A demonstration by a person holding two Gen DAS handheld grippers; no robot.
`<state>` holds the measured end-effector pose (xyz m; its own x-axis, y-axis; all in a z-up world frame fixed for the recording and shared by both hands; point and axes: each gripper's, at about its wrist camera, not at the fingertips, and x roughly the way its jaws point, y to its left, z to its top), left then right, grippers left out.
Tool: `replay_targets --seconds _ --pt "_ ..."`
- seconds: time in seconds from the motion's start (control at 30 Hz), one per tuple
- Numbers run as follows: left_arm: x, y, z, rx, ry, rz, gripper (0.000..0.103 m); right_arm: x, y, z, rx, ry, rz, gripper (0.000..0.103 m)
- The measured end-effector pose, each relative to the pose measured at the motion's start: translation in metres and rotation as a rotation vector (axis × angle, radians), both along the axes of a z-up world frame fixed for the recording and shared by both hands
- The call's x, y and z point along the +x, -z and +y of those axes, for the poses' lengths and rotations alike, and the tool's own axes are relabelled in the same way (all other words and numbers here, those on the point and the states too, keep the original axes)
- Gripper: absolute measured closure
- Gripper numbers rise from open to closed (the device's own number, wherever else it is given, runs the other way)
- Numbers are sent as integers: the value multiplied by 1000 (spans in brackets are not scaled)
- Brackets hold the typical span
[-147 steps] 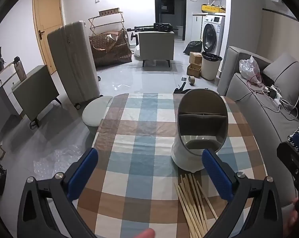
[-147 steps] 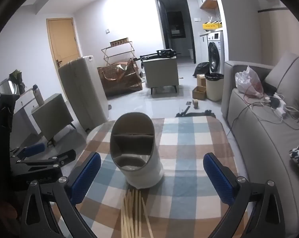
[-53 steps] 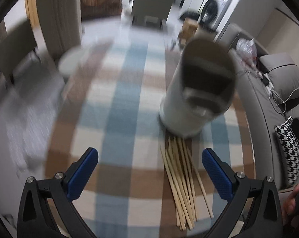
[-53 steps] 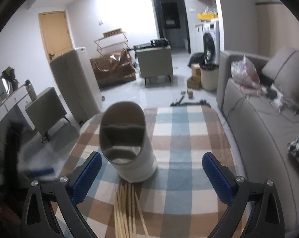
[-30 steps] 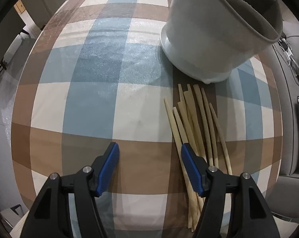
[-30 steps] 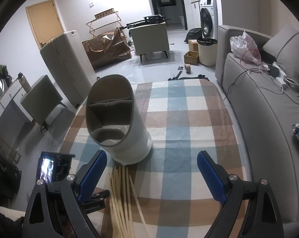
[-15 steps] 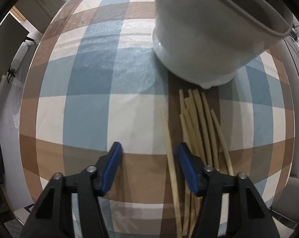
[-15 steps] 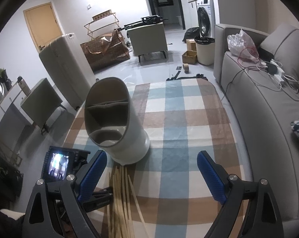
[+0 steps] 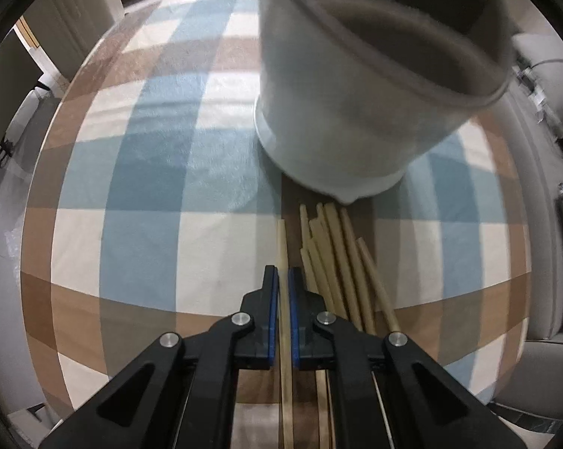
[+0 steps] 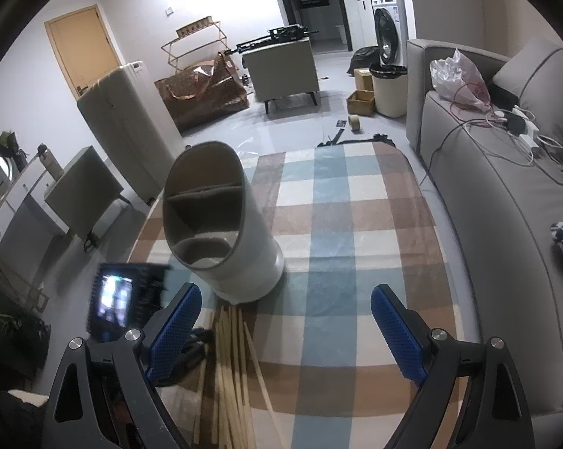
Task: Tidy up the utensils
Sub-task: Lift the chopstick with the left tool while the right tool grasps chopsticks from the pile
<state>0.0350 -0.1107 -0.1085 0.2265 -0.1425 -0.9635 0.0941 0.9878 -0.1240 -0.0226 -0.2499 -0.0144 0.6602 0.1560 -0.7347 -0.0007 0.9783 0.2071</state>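
A white utensil holder with grey inner compartments stands on the checked tablecloth; it also shows in the right wrist view. Several wooden chopsticks lie in a bundle just in front of it, also in the right wrist view. My left gripper is low over the table and shut on a single chopstick at the bundle's left side. My right gripper is open and empty, held above the table behind the bundle. The left gripper's body shows at the left of that view.
A grey sofa runs along the table's right edge, with a plastic bag and cables on it. A suitcase, a grey chair and an armchair stand on the floor beyond the table.
My left gripper has dropped toward the chopsticks and closed from wide open onto one chopstick at the bundle's left. The right gripper has stayed open and nearly still.
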Motion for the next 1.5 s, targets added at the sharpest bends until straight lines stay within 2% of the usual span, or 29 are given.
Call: replay_targets --seconds 0.07,0.13,0.2,0.23,0.27,0.37,0.47,0.67,0.77,1.03,1.23,1.5 --pt "-4 -16 4 -31 10 -50 102 1 4 1 1 -2 15 12" --pt "-9 -33 9 -63 7 -90 102 2 9 3 9 -13 32 20" --pt "-12 -46 15 -103 -5 -110 102 4 16 7 17 -30 69 35" --pt "-11 -39 28 -123 -10 -123 102 5 21 9 34 -46 90 40" --pt "-13 -44 31 -130 -13 -135 102 6 24 11 44 -58 103 47" --pt "-12 -45 41 -166 -22 -151 102 10 40 23 53 -95 162 60" --pt "-9 -36 59 -197 -27 -166 102 14 57 38 56 -138 213 68" --pt "-7 -31 102 -265 -53 -167 102 25 92 81 47 -228 292 73" --pt "-8 -33 117 -287 -61 -170 102 33 109 102 -1 -260 326 83" --pt "-11 -35 142 -331 -77 -162 102 40 131 141 -107 -335 367 86" --pt "-12 -35 152 -347 -81 -155 102 48 133 146 -189 -311 372 87" --pt "-12 -34 157 -350 -81 -150 102 50 133 148 -242 -291 374 87"
